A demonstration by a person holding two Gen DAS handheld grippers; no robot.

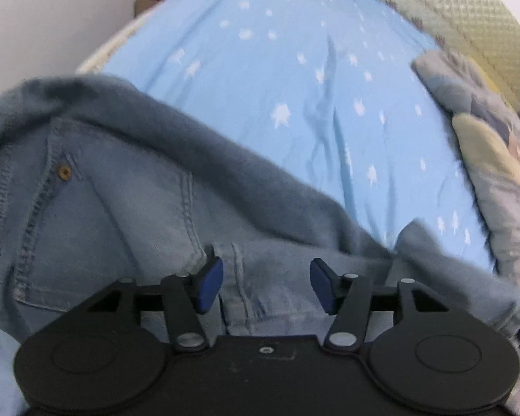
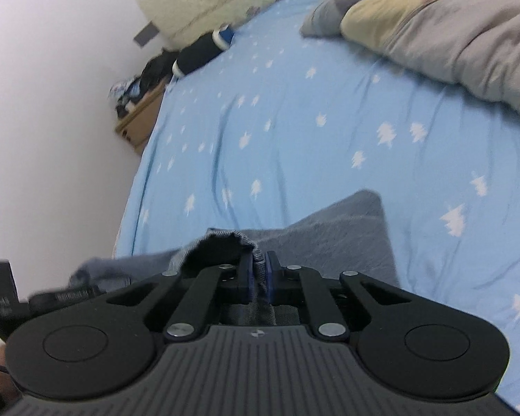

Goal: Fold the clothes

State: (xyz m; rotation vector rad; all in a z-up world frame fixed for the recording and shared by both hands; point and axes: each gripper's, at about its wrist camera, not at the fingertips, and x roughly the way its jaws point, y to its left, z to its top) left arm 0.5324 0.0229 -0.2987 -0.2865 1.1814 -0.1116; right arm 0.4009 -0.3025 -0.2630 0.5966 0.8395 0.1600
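A pair of light-blue jeans (image 1: pixel 121 208) with a grey fleecy lining lies crumpled on the bed's blue star-print sheet (image 1: pixel 277 52). A brass rivet and a pocket seam show at the left. My left gripper (image 1: pixel 267 280) hangs open just above a folded denim band, its blue pads (image 1: pixel 211 280) apart with cloth lying between them but not pinched. In the right wrist view my right gripper (image 2: pixel 259 274) is shut on a hemmed edge of the jeans (image 2: pixel 329 239), which sticks up between the pads.
A grey patchwork quilt (image 2: pixel 450 27) is bunched along the sheet's (image 2: pixel 294 121) far right side. A black rolled bundle (image 2: pixel 201 52) lies by the cream padded headboard (image 2: pixel 197 3). A cardboard box (image 2: pixel 138 124) of clutter stands between bed and wall.
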